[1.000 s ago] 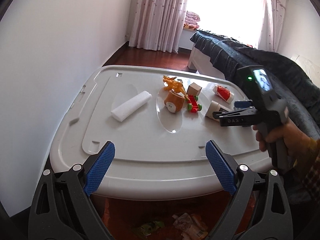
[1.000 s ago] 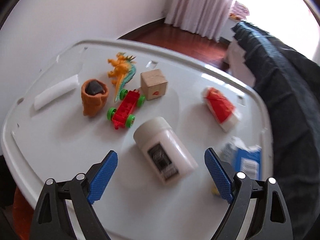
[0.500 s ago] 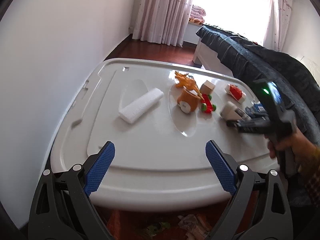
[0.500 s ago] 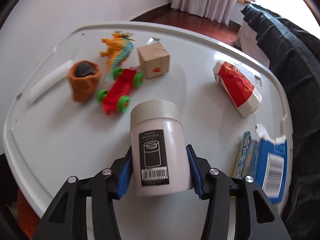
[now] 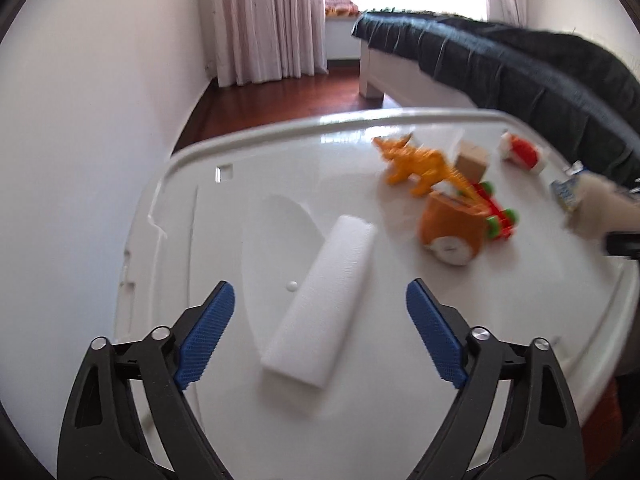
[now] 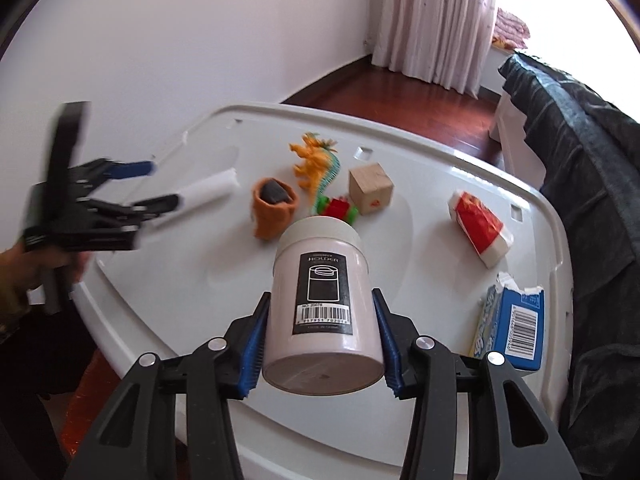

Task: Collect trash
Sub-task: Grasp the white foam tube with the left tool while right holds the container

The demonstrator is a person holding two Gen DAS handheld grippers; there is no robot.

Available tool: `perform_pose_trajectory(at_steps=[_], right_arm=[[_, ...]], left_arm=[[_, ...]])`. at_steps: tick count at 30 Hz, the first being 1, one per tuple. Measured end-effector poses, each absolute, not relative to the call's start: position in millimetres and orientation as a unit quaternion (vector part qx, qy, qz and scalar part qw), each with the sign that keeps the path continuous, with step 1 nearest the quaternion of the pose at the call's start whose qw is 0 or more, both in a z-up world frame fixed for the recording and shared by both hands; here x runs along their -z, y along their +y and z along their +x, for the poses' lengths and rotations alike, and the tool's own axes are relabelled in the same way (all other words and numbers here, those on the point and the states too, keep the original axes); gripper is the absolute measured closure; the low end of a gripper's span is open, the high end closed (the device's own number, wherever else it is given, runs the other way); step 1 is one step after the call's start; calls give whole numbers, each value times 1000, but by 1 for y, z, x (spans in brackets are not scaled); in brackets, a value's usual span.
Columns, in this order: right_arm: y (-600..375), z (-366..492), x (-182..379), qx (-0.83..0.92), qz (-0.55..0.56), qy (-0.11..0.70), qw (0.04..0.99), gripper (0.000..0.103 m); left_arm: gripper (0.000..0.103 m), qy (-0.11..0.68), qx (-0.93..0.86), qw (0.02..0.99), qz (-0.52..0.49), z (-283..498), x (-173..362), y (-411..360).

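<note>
My right gripper [image 6: 320, 344] is shut on a white canister [image 6: 322, 300] with a barcode label and holds it lifted above the white lid [image 6: 420, 208]. My left gripper [image 5: 320, 336] is open around the near end of a white foam block [image 5: 320, 308] lying on the lid [image 5: 224, 240]; it also shows in the right wrist view [image 6: 136, 184], with the foam block [image 6: 208, 192] between its fingers. A red and white wrapper [image 6: 480, 228] and a torn blue carton [image 6: 512, 320] lie on the lid's right side.
An orange dinosaur [image 5: 416, 164], an orange cup toy [image 5: 452, 228], a red toy car [image 5: 496, 212] and a wooden cube [image 6: 370, 188] stand mid-lid. A dark-covered bed [image 6: 580, 152] lies right. White wall is at left. An orange bin [image 6: 80, 400] is below the lid's edge.
My right gripper closed on the canister and lifted it off the lid. My left gripper moved forward over the lid until its open fingers straddle the foam block.
</note>
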State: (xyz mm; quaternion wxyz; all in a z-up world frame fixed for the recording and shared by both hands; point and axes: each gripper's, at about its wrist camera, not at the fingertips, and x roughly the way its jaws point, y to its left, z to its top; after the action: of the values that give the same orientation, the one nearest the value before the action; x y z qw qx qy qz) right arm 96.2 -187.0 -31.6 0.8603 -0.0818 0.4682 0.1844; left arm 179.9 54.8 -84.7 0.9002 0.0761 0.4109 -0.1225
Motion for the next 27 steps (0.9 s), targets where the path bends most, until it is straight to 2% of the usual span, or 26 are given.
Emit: perform_pose_trajectory(at_steps=[3, 6, 8, 11, 17, 27], right_arm=[[-181, 95, 31, -189, -85, 466, 860, 56], [-178, 94, 34, -192, -90, 466, 859, 56], [-177, 94, 35, -191, -93, 467, 859, 56], [-177, 92, 33, -191, -94, 464, 860, 56], [-178, 85, 19, -189, -89, 450, 868, 56], [-181, 16, -13, -178, -52, 436, 881, 56]], left_arm=[[30, 427, 121, 892, 89, 191, 99, 53], [60, 453, 125, 878, 88, 199, 107, 52], [71, 459, 121, 877, 79, 198, 107, 52], [75, 468, 101, 876, 55, 194, 105, 55], [75, 458, 79, 885, 26, 163, 83, 56], [75, 419, 94, 903, 12, 62, 32, 29]])
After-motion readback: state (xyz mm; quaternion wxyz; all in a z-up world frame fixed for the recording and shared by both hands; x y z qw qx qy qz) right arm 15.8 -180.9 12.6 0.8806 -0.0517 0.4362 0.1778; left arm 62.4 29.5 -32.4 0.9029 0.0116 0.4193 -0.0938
